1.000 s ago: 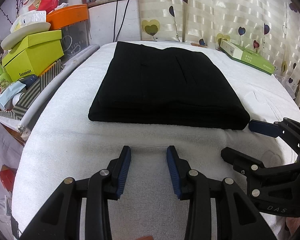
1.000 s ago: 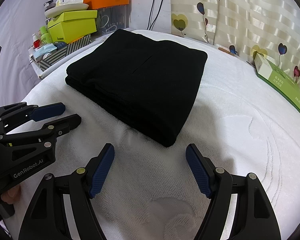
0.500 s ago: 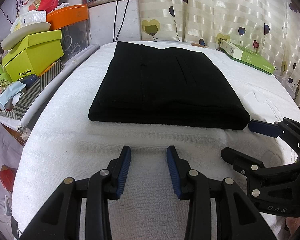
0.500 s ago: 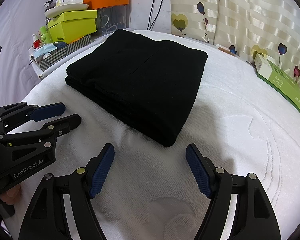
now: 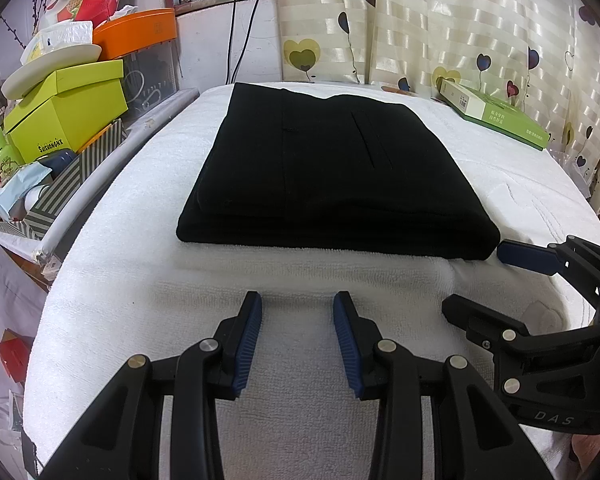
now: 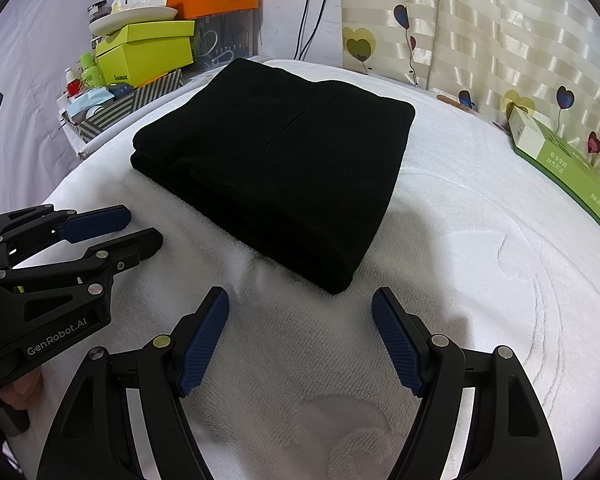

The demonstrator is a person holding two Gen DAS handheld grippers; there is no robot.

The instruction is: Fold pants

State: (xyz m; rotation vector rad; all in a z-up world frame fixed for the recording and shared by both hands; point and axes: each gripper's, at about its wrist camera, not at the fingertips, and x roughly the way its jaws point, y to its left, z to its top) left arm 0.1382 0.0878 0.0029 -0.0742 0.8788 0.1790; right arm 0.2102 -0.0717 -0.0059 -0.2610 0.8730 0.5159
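Folded pants at rest. The black pants (image 5: 332,176) lie on the white towel-covered surface (image 5: 140,300) as a compact, stacked rectangle with several layers visible along the near edge — a form that suggests the folding itself is complete. The left gripper (image 5: 297,312) sits near the viewer, just short of that near edge, its blue-padded jaws parted over bare towel and pinching nothing. The right gripper (image 6: 300,308) is likewise spread, wider than the left, and faces the near right corner of the bundle without touching it; in the left wrist view it appears at the right (image 5: 500,280), one pad close beside that corner.

Both tools stand clear of the cloth, presumably so that the stack is not dragged out of shape. A green box (image 6: 560,168) lies at the far right near the heart-print curtain (image 5: 460,20); yellow-green boxes (image 5: 64,108) and other clutter occupy the far left — all apart from the pants. Judged from this arrangement, nothing but withdrawal remains.
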